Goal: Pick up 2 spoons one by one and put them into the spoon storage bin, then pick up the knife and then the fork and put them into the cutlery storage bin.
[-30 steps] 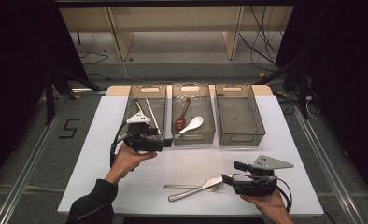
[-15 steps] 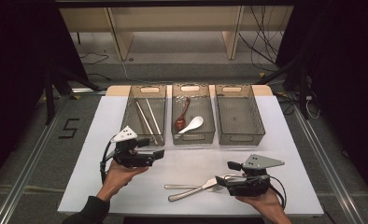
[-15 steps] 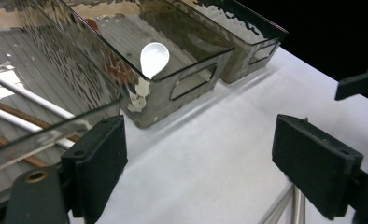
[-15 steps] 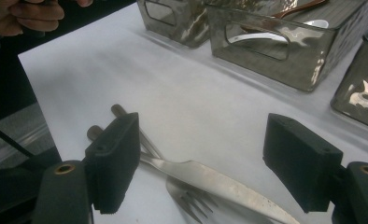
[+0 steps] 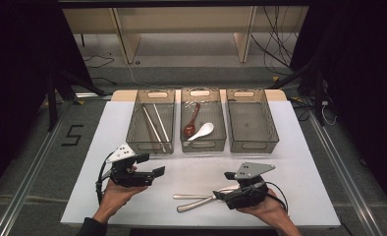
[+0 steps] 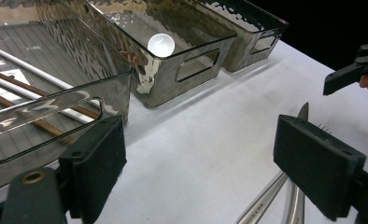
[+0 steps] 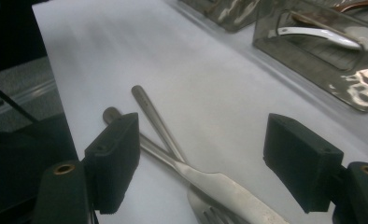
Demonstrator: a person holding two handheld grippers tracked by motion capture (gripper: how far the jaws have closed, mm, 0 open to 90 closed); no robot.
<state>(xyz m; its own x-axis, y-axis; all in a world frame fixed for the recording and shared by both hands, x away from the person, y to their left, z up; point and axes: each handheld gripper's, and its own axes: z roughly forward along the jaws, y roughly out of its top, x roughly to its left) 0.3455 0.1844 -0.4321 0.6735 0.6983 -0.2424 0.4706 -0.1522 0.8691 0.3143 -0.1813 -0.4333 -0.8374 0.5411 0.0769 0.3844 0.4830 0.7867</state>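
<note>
Low in the right of the high view, a hand holds the right gripper [image 5: 222, 194], its two black padded jaws spread wide apart and empty. They straddle a pair of crossed stainless-steel pieces lying on the white tabletop [image 5: 290, 157]: a smooth-bladed table knife [image 7: 205, 179] and a fork [image 7: 166, 128] whose tines peek out beneath it. The jaws seem set either side of the metal handles ready to close on one, though nothing is gripped yet.

Low in the left of that view, the left gripper [image 5: 152, 169] is also held open and empty, hovering above bare tabletop and pointing towards the cutlery.

Across the middle of the frame stand three smoky, translucent plastic bins with ribbed floors and cut-out handles, apparently one for each kind of utensil. The left bin [image 5: 133, 129] holds long thin chopsticks [image 5: 154, 125], some pale, some wooden brown. The middle bin [image 5: 220, 123] holds a glossy reddish-brown spoon [image 5: 191, 123] and a white ceramic soup spoon [image 5: 201, 132]. The right bin [image 5: 275, 129] is empty, likely awaiting the steel pieces.
</note>
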